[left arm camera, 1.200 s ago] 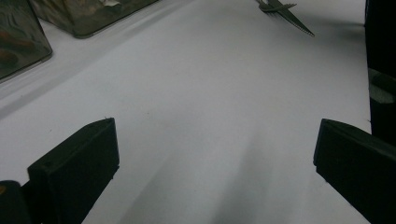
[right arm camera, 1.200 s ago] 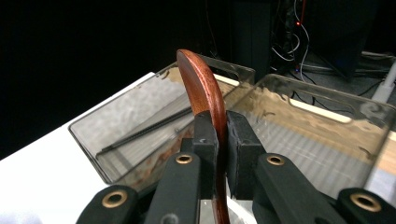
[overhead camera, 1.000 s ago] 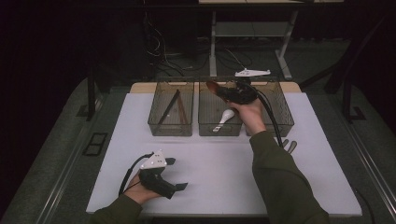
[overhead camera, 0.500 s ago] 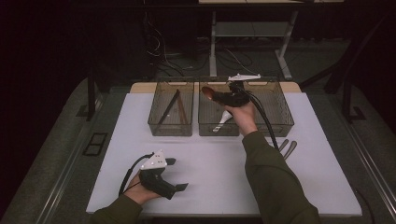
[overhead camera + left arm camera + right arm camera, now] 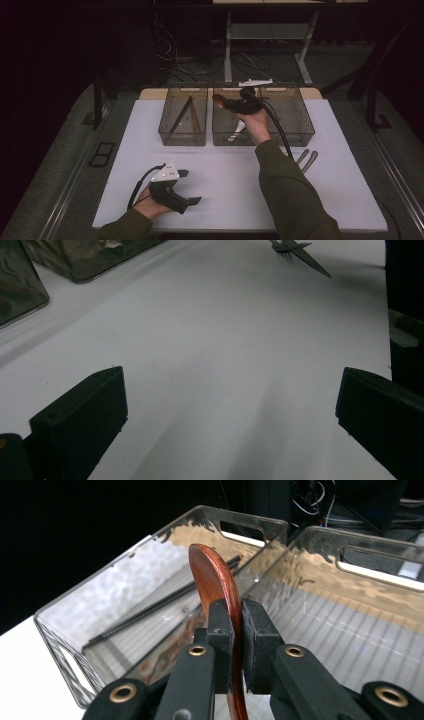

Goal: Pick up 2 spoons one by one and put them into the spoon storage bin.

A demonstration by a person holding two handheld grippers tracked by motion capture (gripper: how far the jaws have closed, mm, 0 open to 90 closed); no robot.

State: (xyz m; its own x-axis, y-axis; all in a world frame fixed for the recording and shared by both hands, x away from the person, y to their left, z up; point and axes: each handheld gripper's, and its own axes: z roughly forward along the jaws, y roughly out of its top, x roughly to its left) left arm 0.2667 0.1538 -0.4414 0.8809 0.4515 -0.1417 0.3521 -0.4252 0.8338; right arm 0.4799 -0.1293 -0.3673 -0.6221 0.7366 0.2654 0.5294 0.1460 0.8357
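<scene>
A: Olive-green sleeves (image 5: 295, 200) on both forearms, and both grippers matte black.

B: Left gripper (image 5: 172, 192) carries a pale grey three-cornered plate (image 5: 166, 173) and trails a black cable (image 5: 137, 186).

A: Right gripper (image 5: 235, 625): blocky square pads (image 5: 257, 632), brass-coloured rivets (image 5: 197, 651) at the joints.

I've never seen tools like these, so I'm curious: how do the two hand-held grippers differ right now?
The right gripper is raised over the clear bins, while the left gripper sits low at the white table's near edge. The right gripper's jaws are clamped on a brown wooden spoon; the left gripper's jaws stand wide apart, holding nothing. Both are black, hand-held, with trailing cables.
</scene>
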